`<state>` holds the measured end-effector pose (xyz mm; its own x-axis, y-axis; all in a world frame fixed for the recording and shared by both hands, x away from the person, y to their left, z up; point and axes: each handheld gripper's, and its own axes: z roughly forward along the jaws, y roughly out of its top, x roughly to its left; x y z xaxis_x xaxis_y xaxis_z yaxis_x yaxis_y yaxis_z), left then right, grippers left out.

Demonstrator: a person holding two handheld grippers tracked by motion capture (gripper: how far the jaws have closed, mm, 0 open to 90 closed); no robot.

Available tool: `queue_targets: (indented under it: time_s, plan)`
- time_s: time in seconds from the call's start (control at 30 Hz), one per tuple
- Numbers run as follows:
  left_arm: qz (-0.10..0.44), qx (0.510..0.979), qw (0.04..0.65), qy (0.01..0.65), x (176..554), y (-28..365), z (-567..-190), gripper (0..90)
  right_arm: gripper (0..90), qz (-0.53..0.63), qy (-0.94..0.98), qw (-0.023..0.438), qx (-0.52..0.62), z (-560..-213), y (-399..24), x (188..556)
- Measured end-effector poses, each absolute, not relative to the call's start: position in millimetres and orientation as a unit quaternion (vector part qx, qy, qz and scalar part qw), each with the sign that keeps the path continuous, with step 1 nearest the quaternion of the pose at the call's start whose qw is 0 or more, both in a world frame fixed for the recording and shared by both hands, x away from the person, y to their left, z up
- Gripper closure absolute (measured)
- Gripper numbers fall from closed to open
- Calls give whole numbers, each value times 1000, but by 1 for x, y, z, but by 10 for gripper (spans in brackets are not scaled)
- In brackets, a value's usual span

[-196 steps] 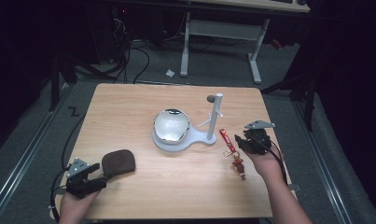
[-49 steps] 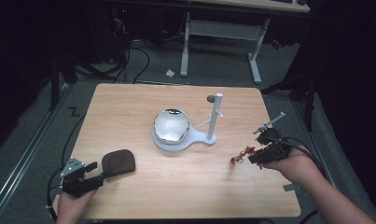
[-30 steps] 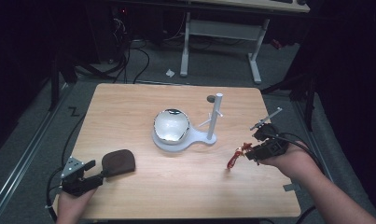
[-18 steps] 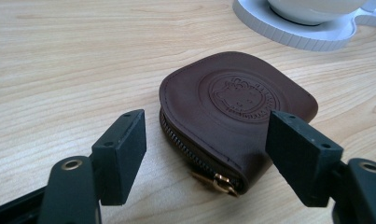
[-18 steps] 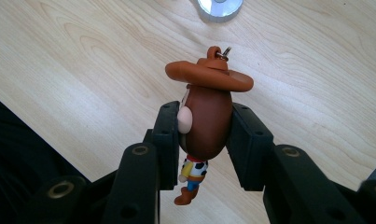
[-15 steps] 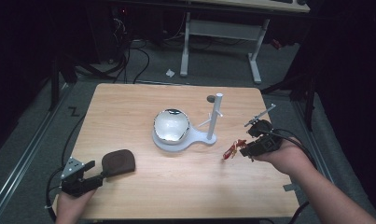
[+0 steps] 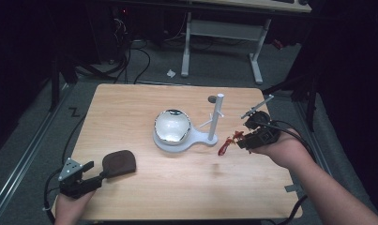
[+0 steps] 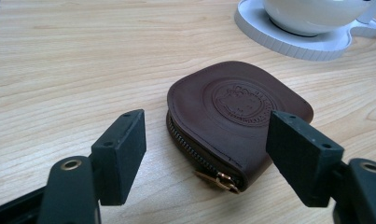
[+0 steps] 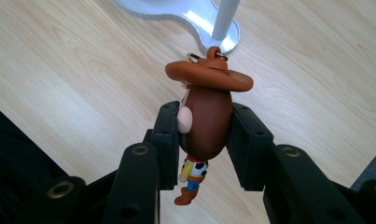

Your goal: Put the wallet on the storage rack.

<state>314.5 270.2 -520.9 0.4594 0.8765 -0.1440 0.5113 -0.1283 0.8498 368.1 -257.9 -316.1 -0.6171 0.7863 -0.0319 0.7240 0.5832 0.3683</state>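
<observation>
Jaws of the right gripper (image 9: 205, 140) clamp the cowboy figure (image 9: 205, 112) by its head, clear above the table (image 9: 73, 65).

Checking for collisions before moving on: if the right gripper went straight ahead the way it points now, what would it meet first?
Probably the upright white post of the white plastic stand. The right gripper, shut on the brown-hatted cowboy figurine keychain, points at the post's foot, with bare wooden table between. How far off is unclear.

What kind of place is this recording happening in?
Probably a lab or workshop: a bare wooden table on grey carpet, cables trailing over the floor behind it, and another desk frame in a dark room.
</observation>
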Motion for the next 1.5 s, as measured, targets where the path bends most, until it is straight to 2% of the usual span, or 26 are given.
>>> queue_targets:
  time_s: [0.33,0.5,0.87,1.5]
  plan:
    - [197,725,454,480,316,271,-522,290,662,158,886,105,423,-305,-251,376]
    - [198,723,456,479,314,270,-521,290,662,163,885,94,426,-300,-249,381]
    - [196,725,455,478,316,271,-522,290,662,164,887,110,417,-279,-241,390]
    - [196,725,458,477,316,272,-521,290,662,168,883,135,416,-267,-226,411]
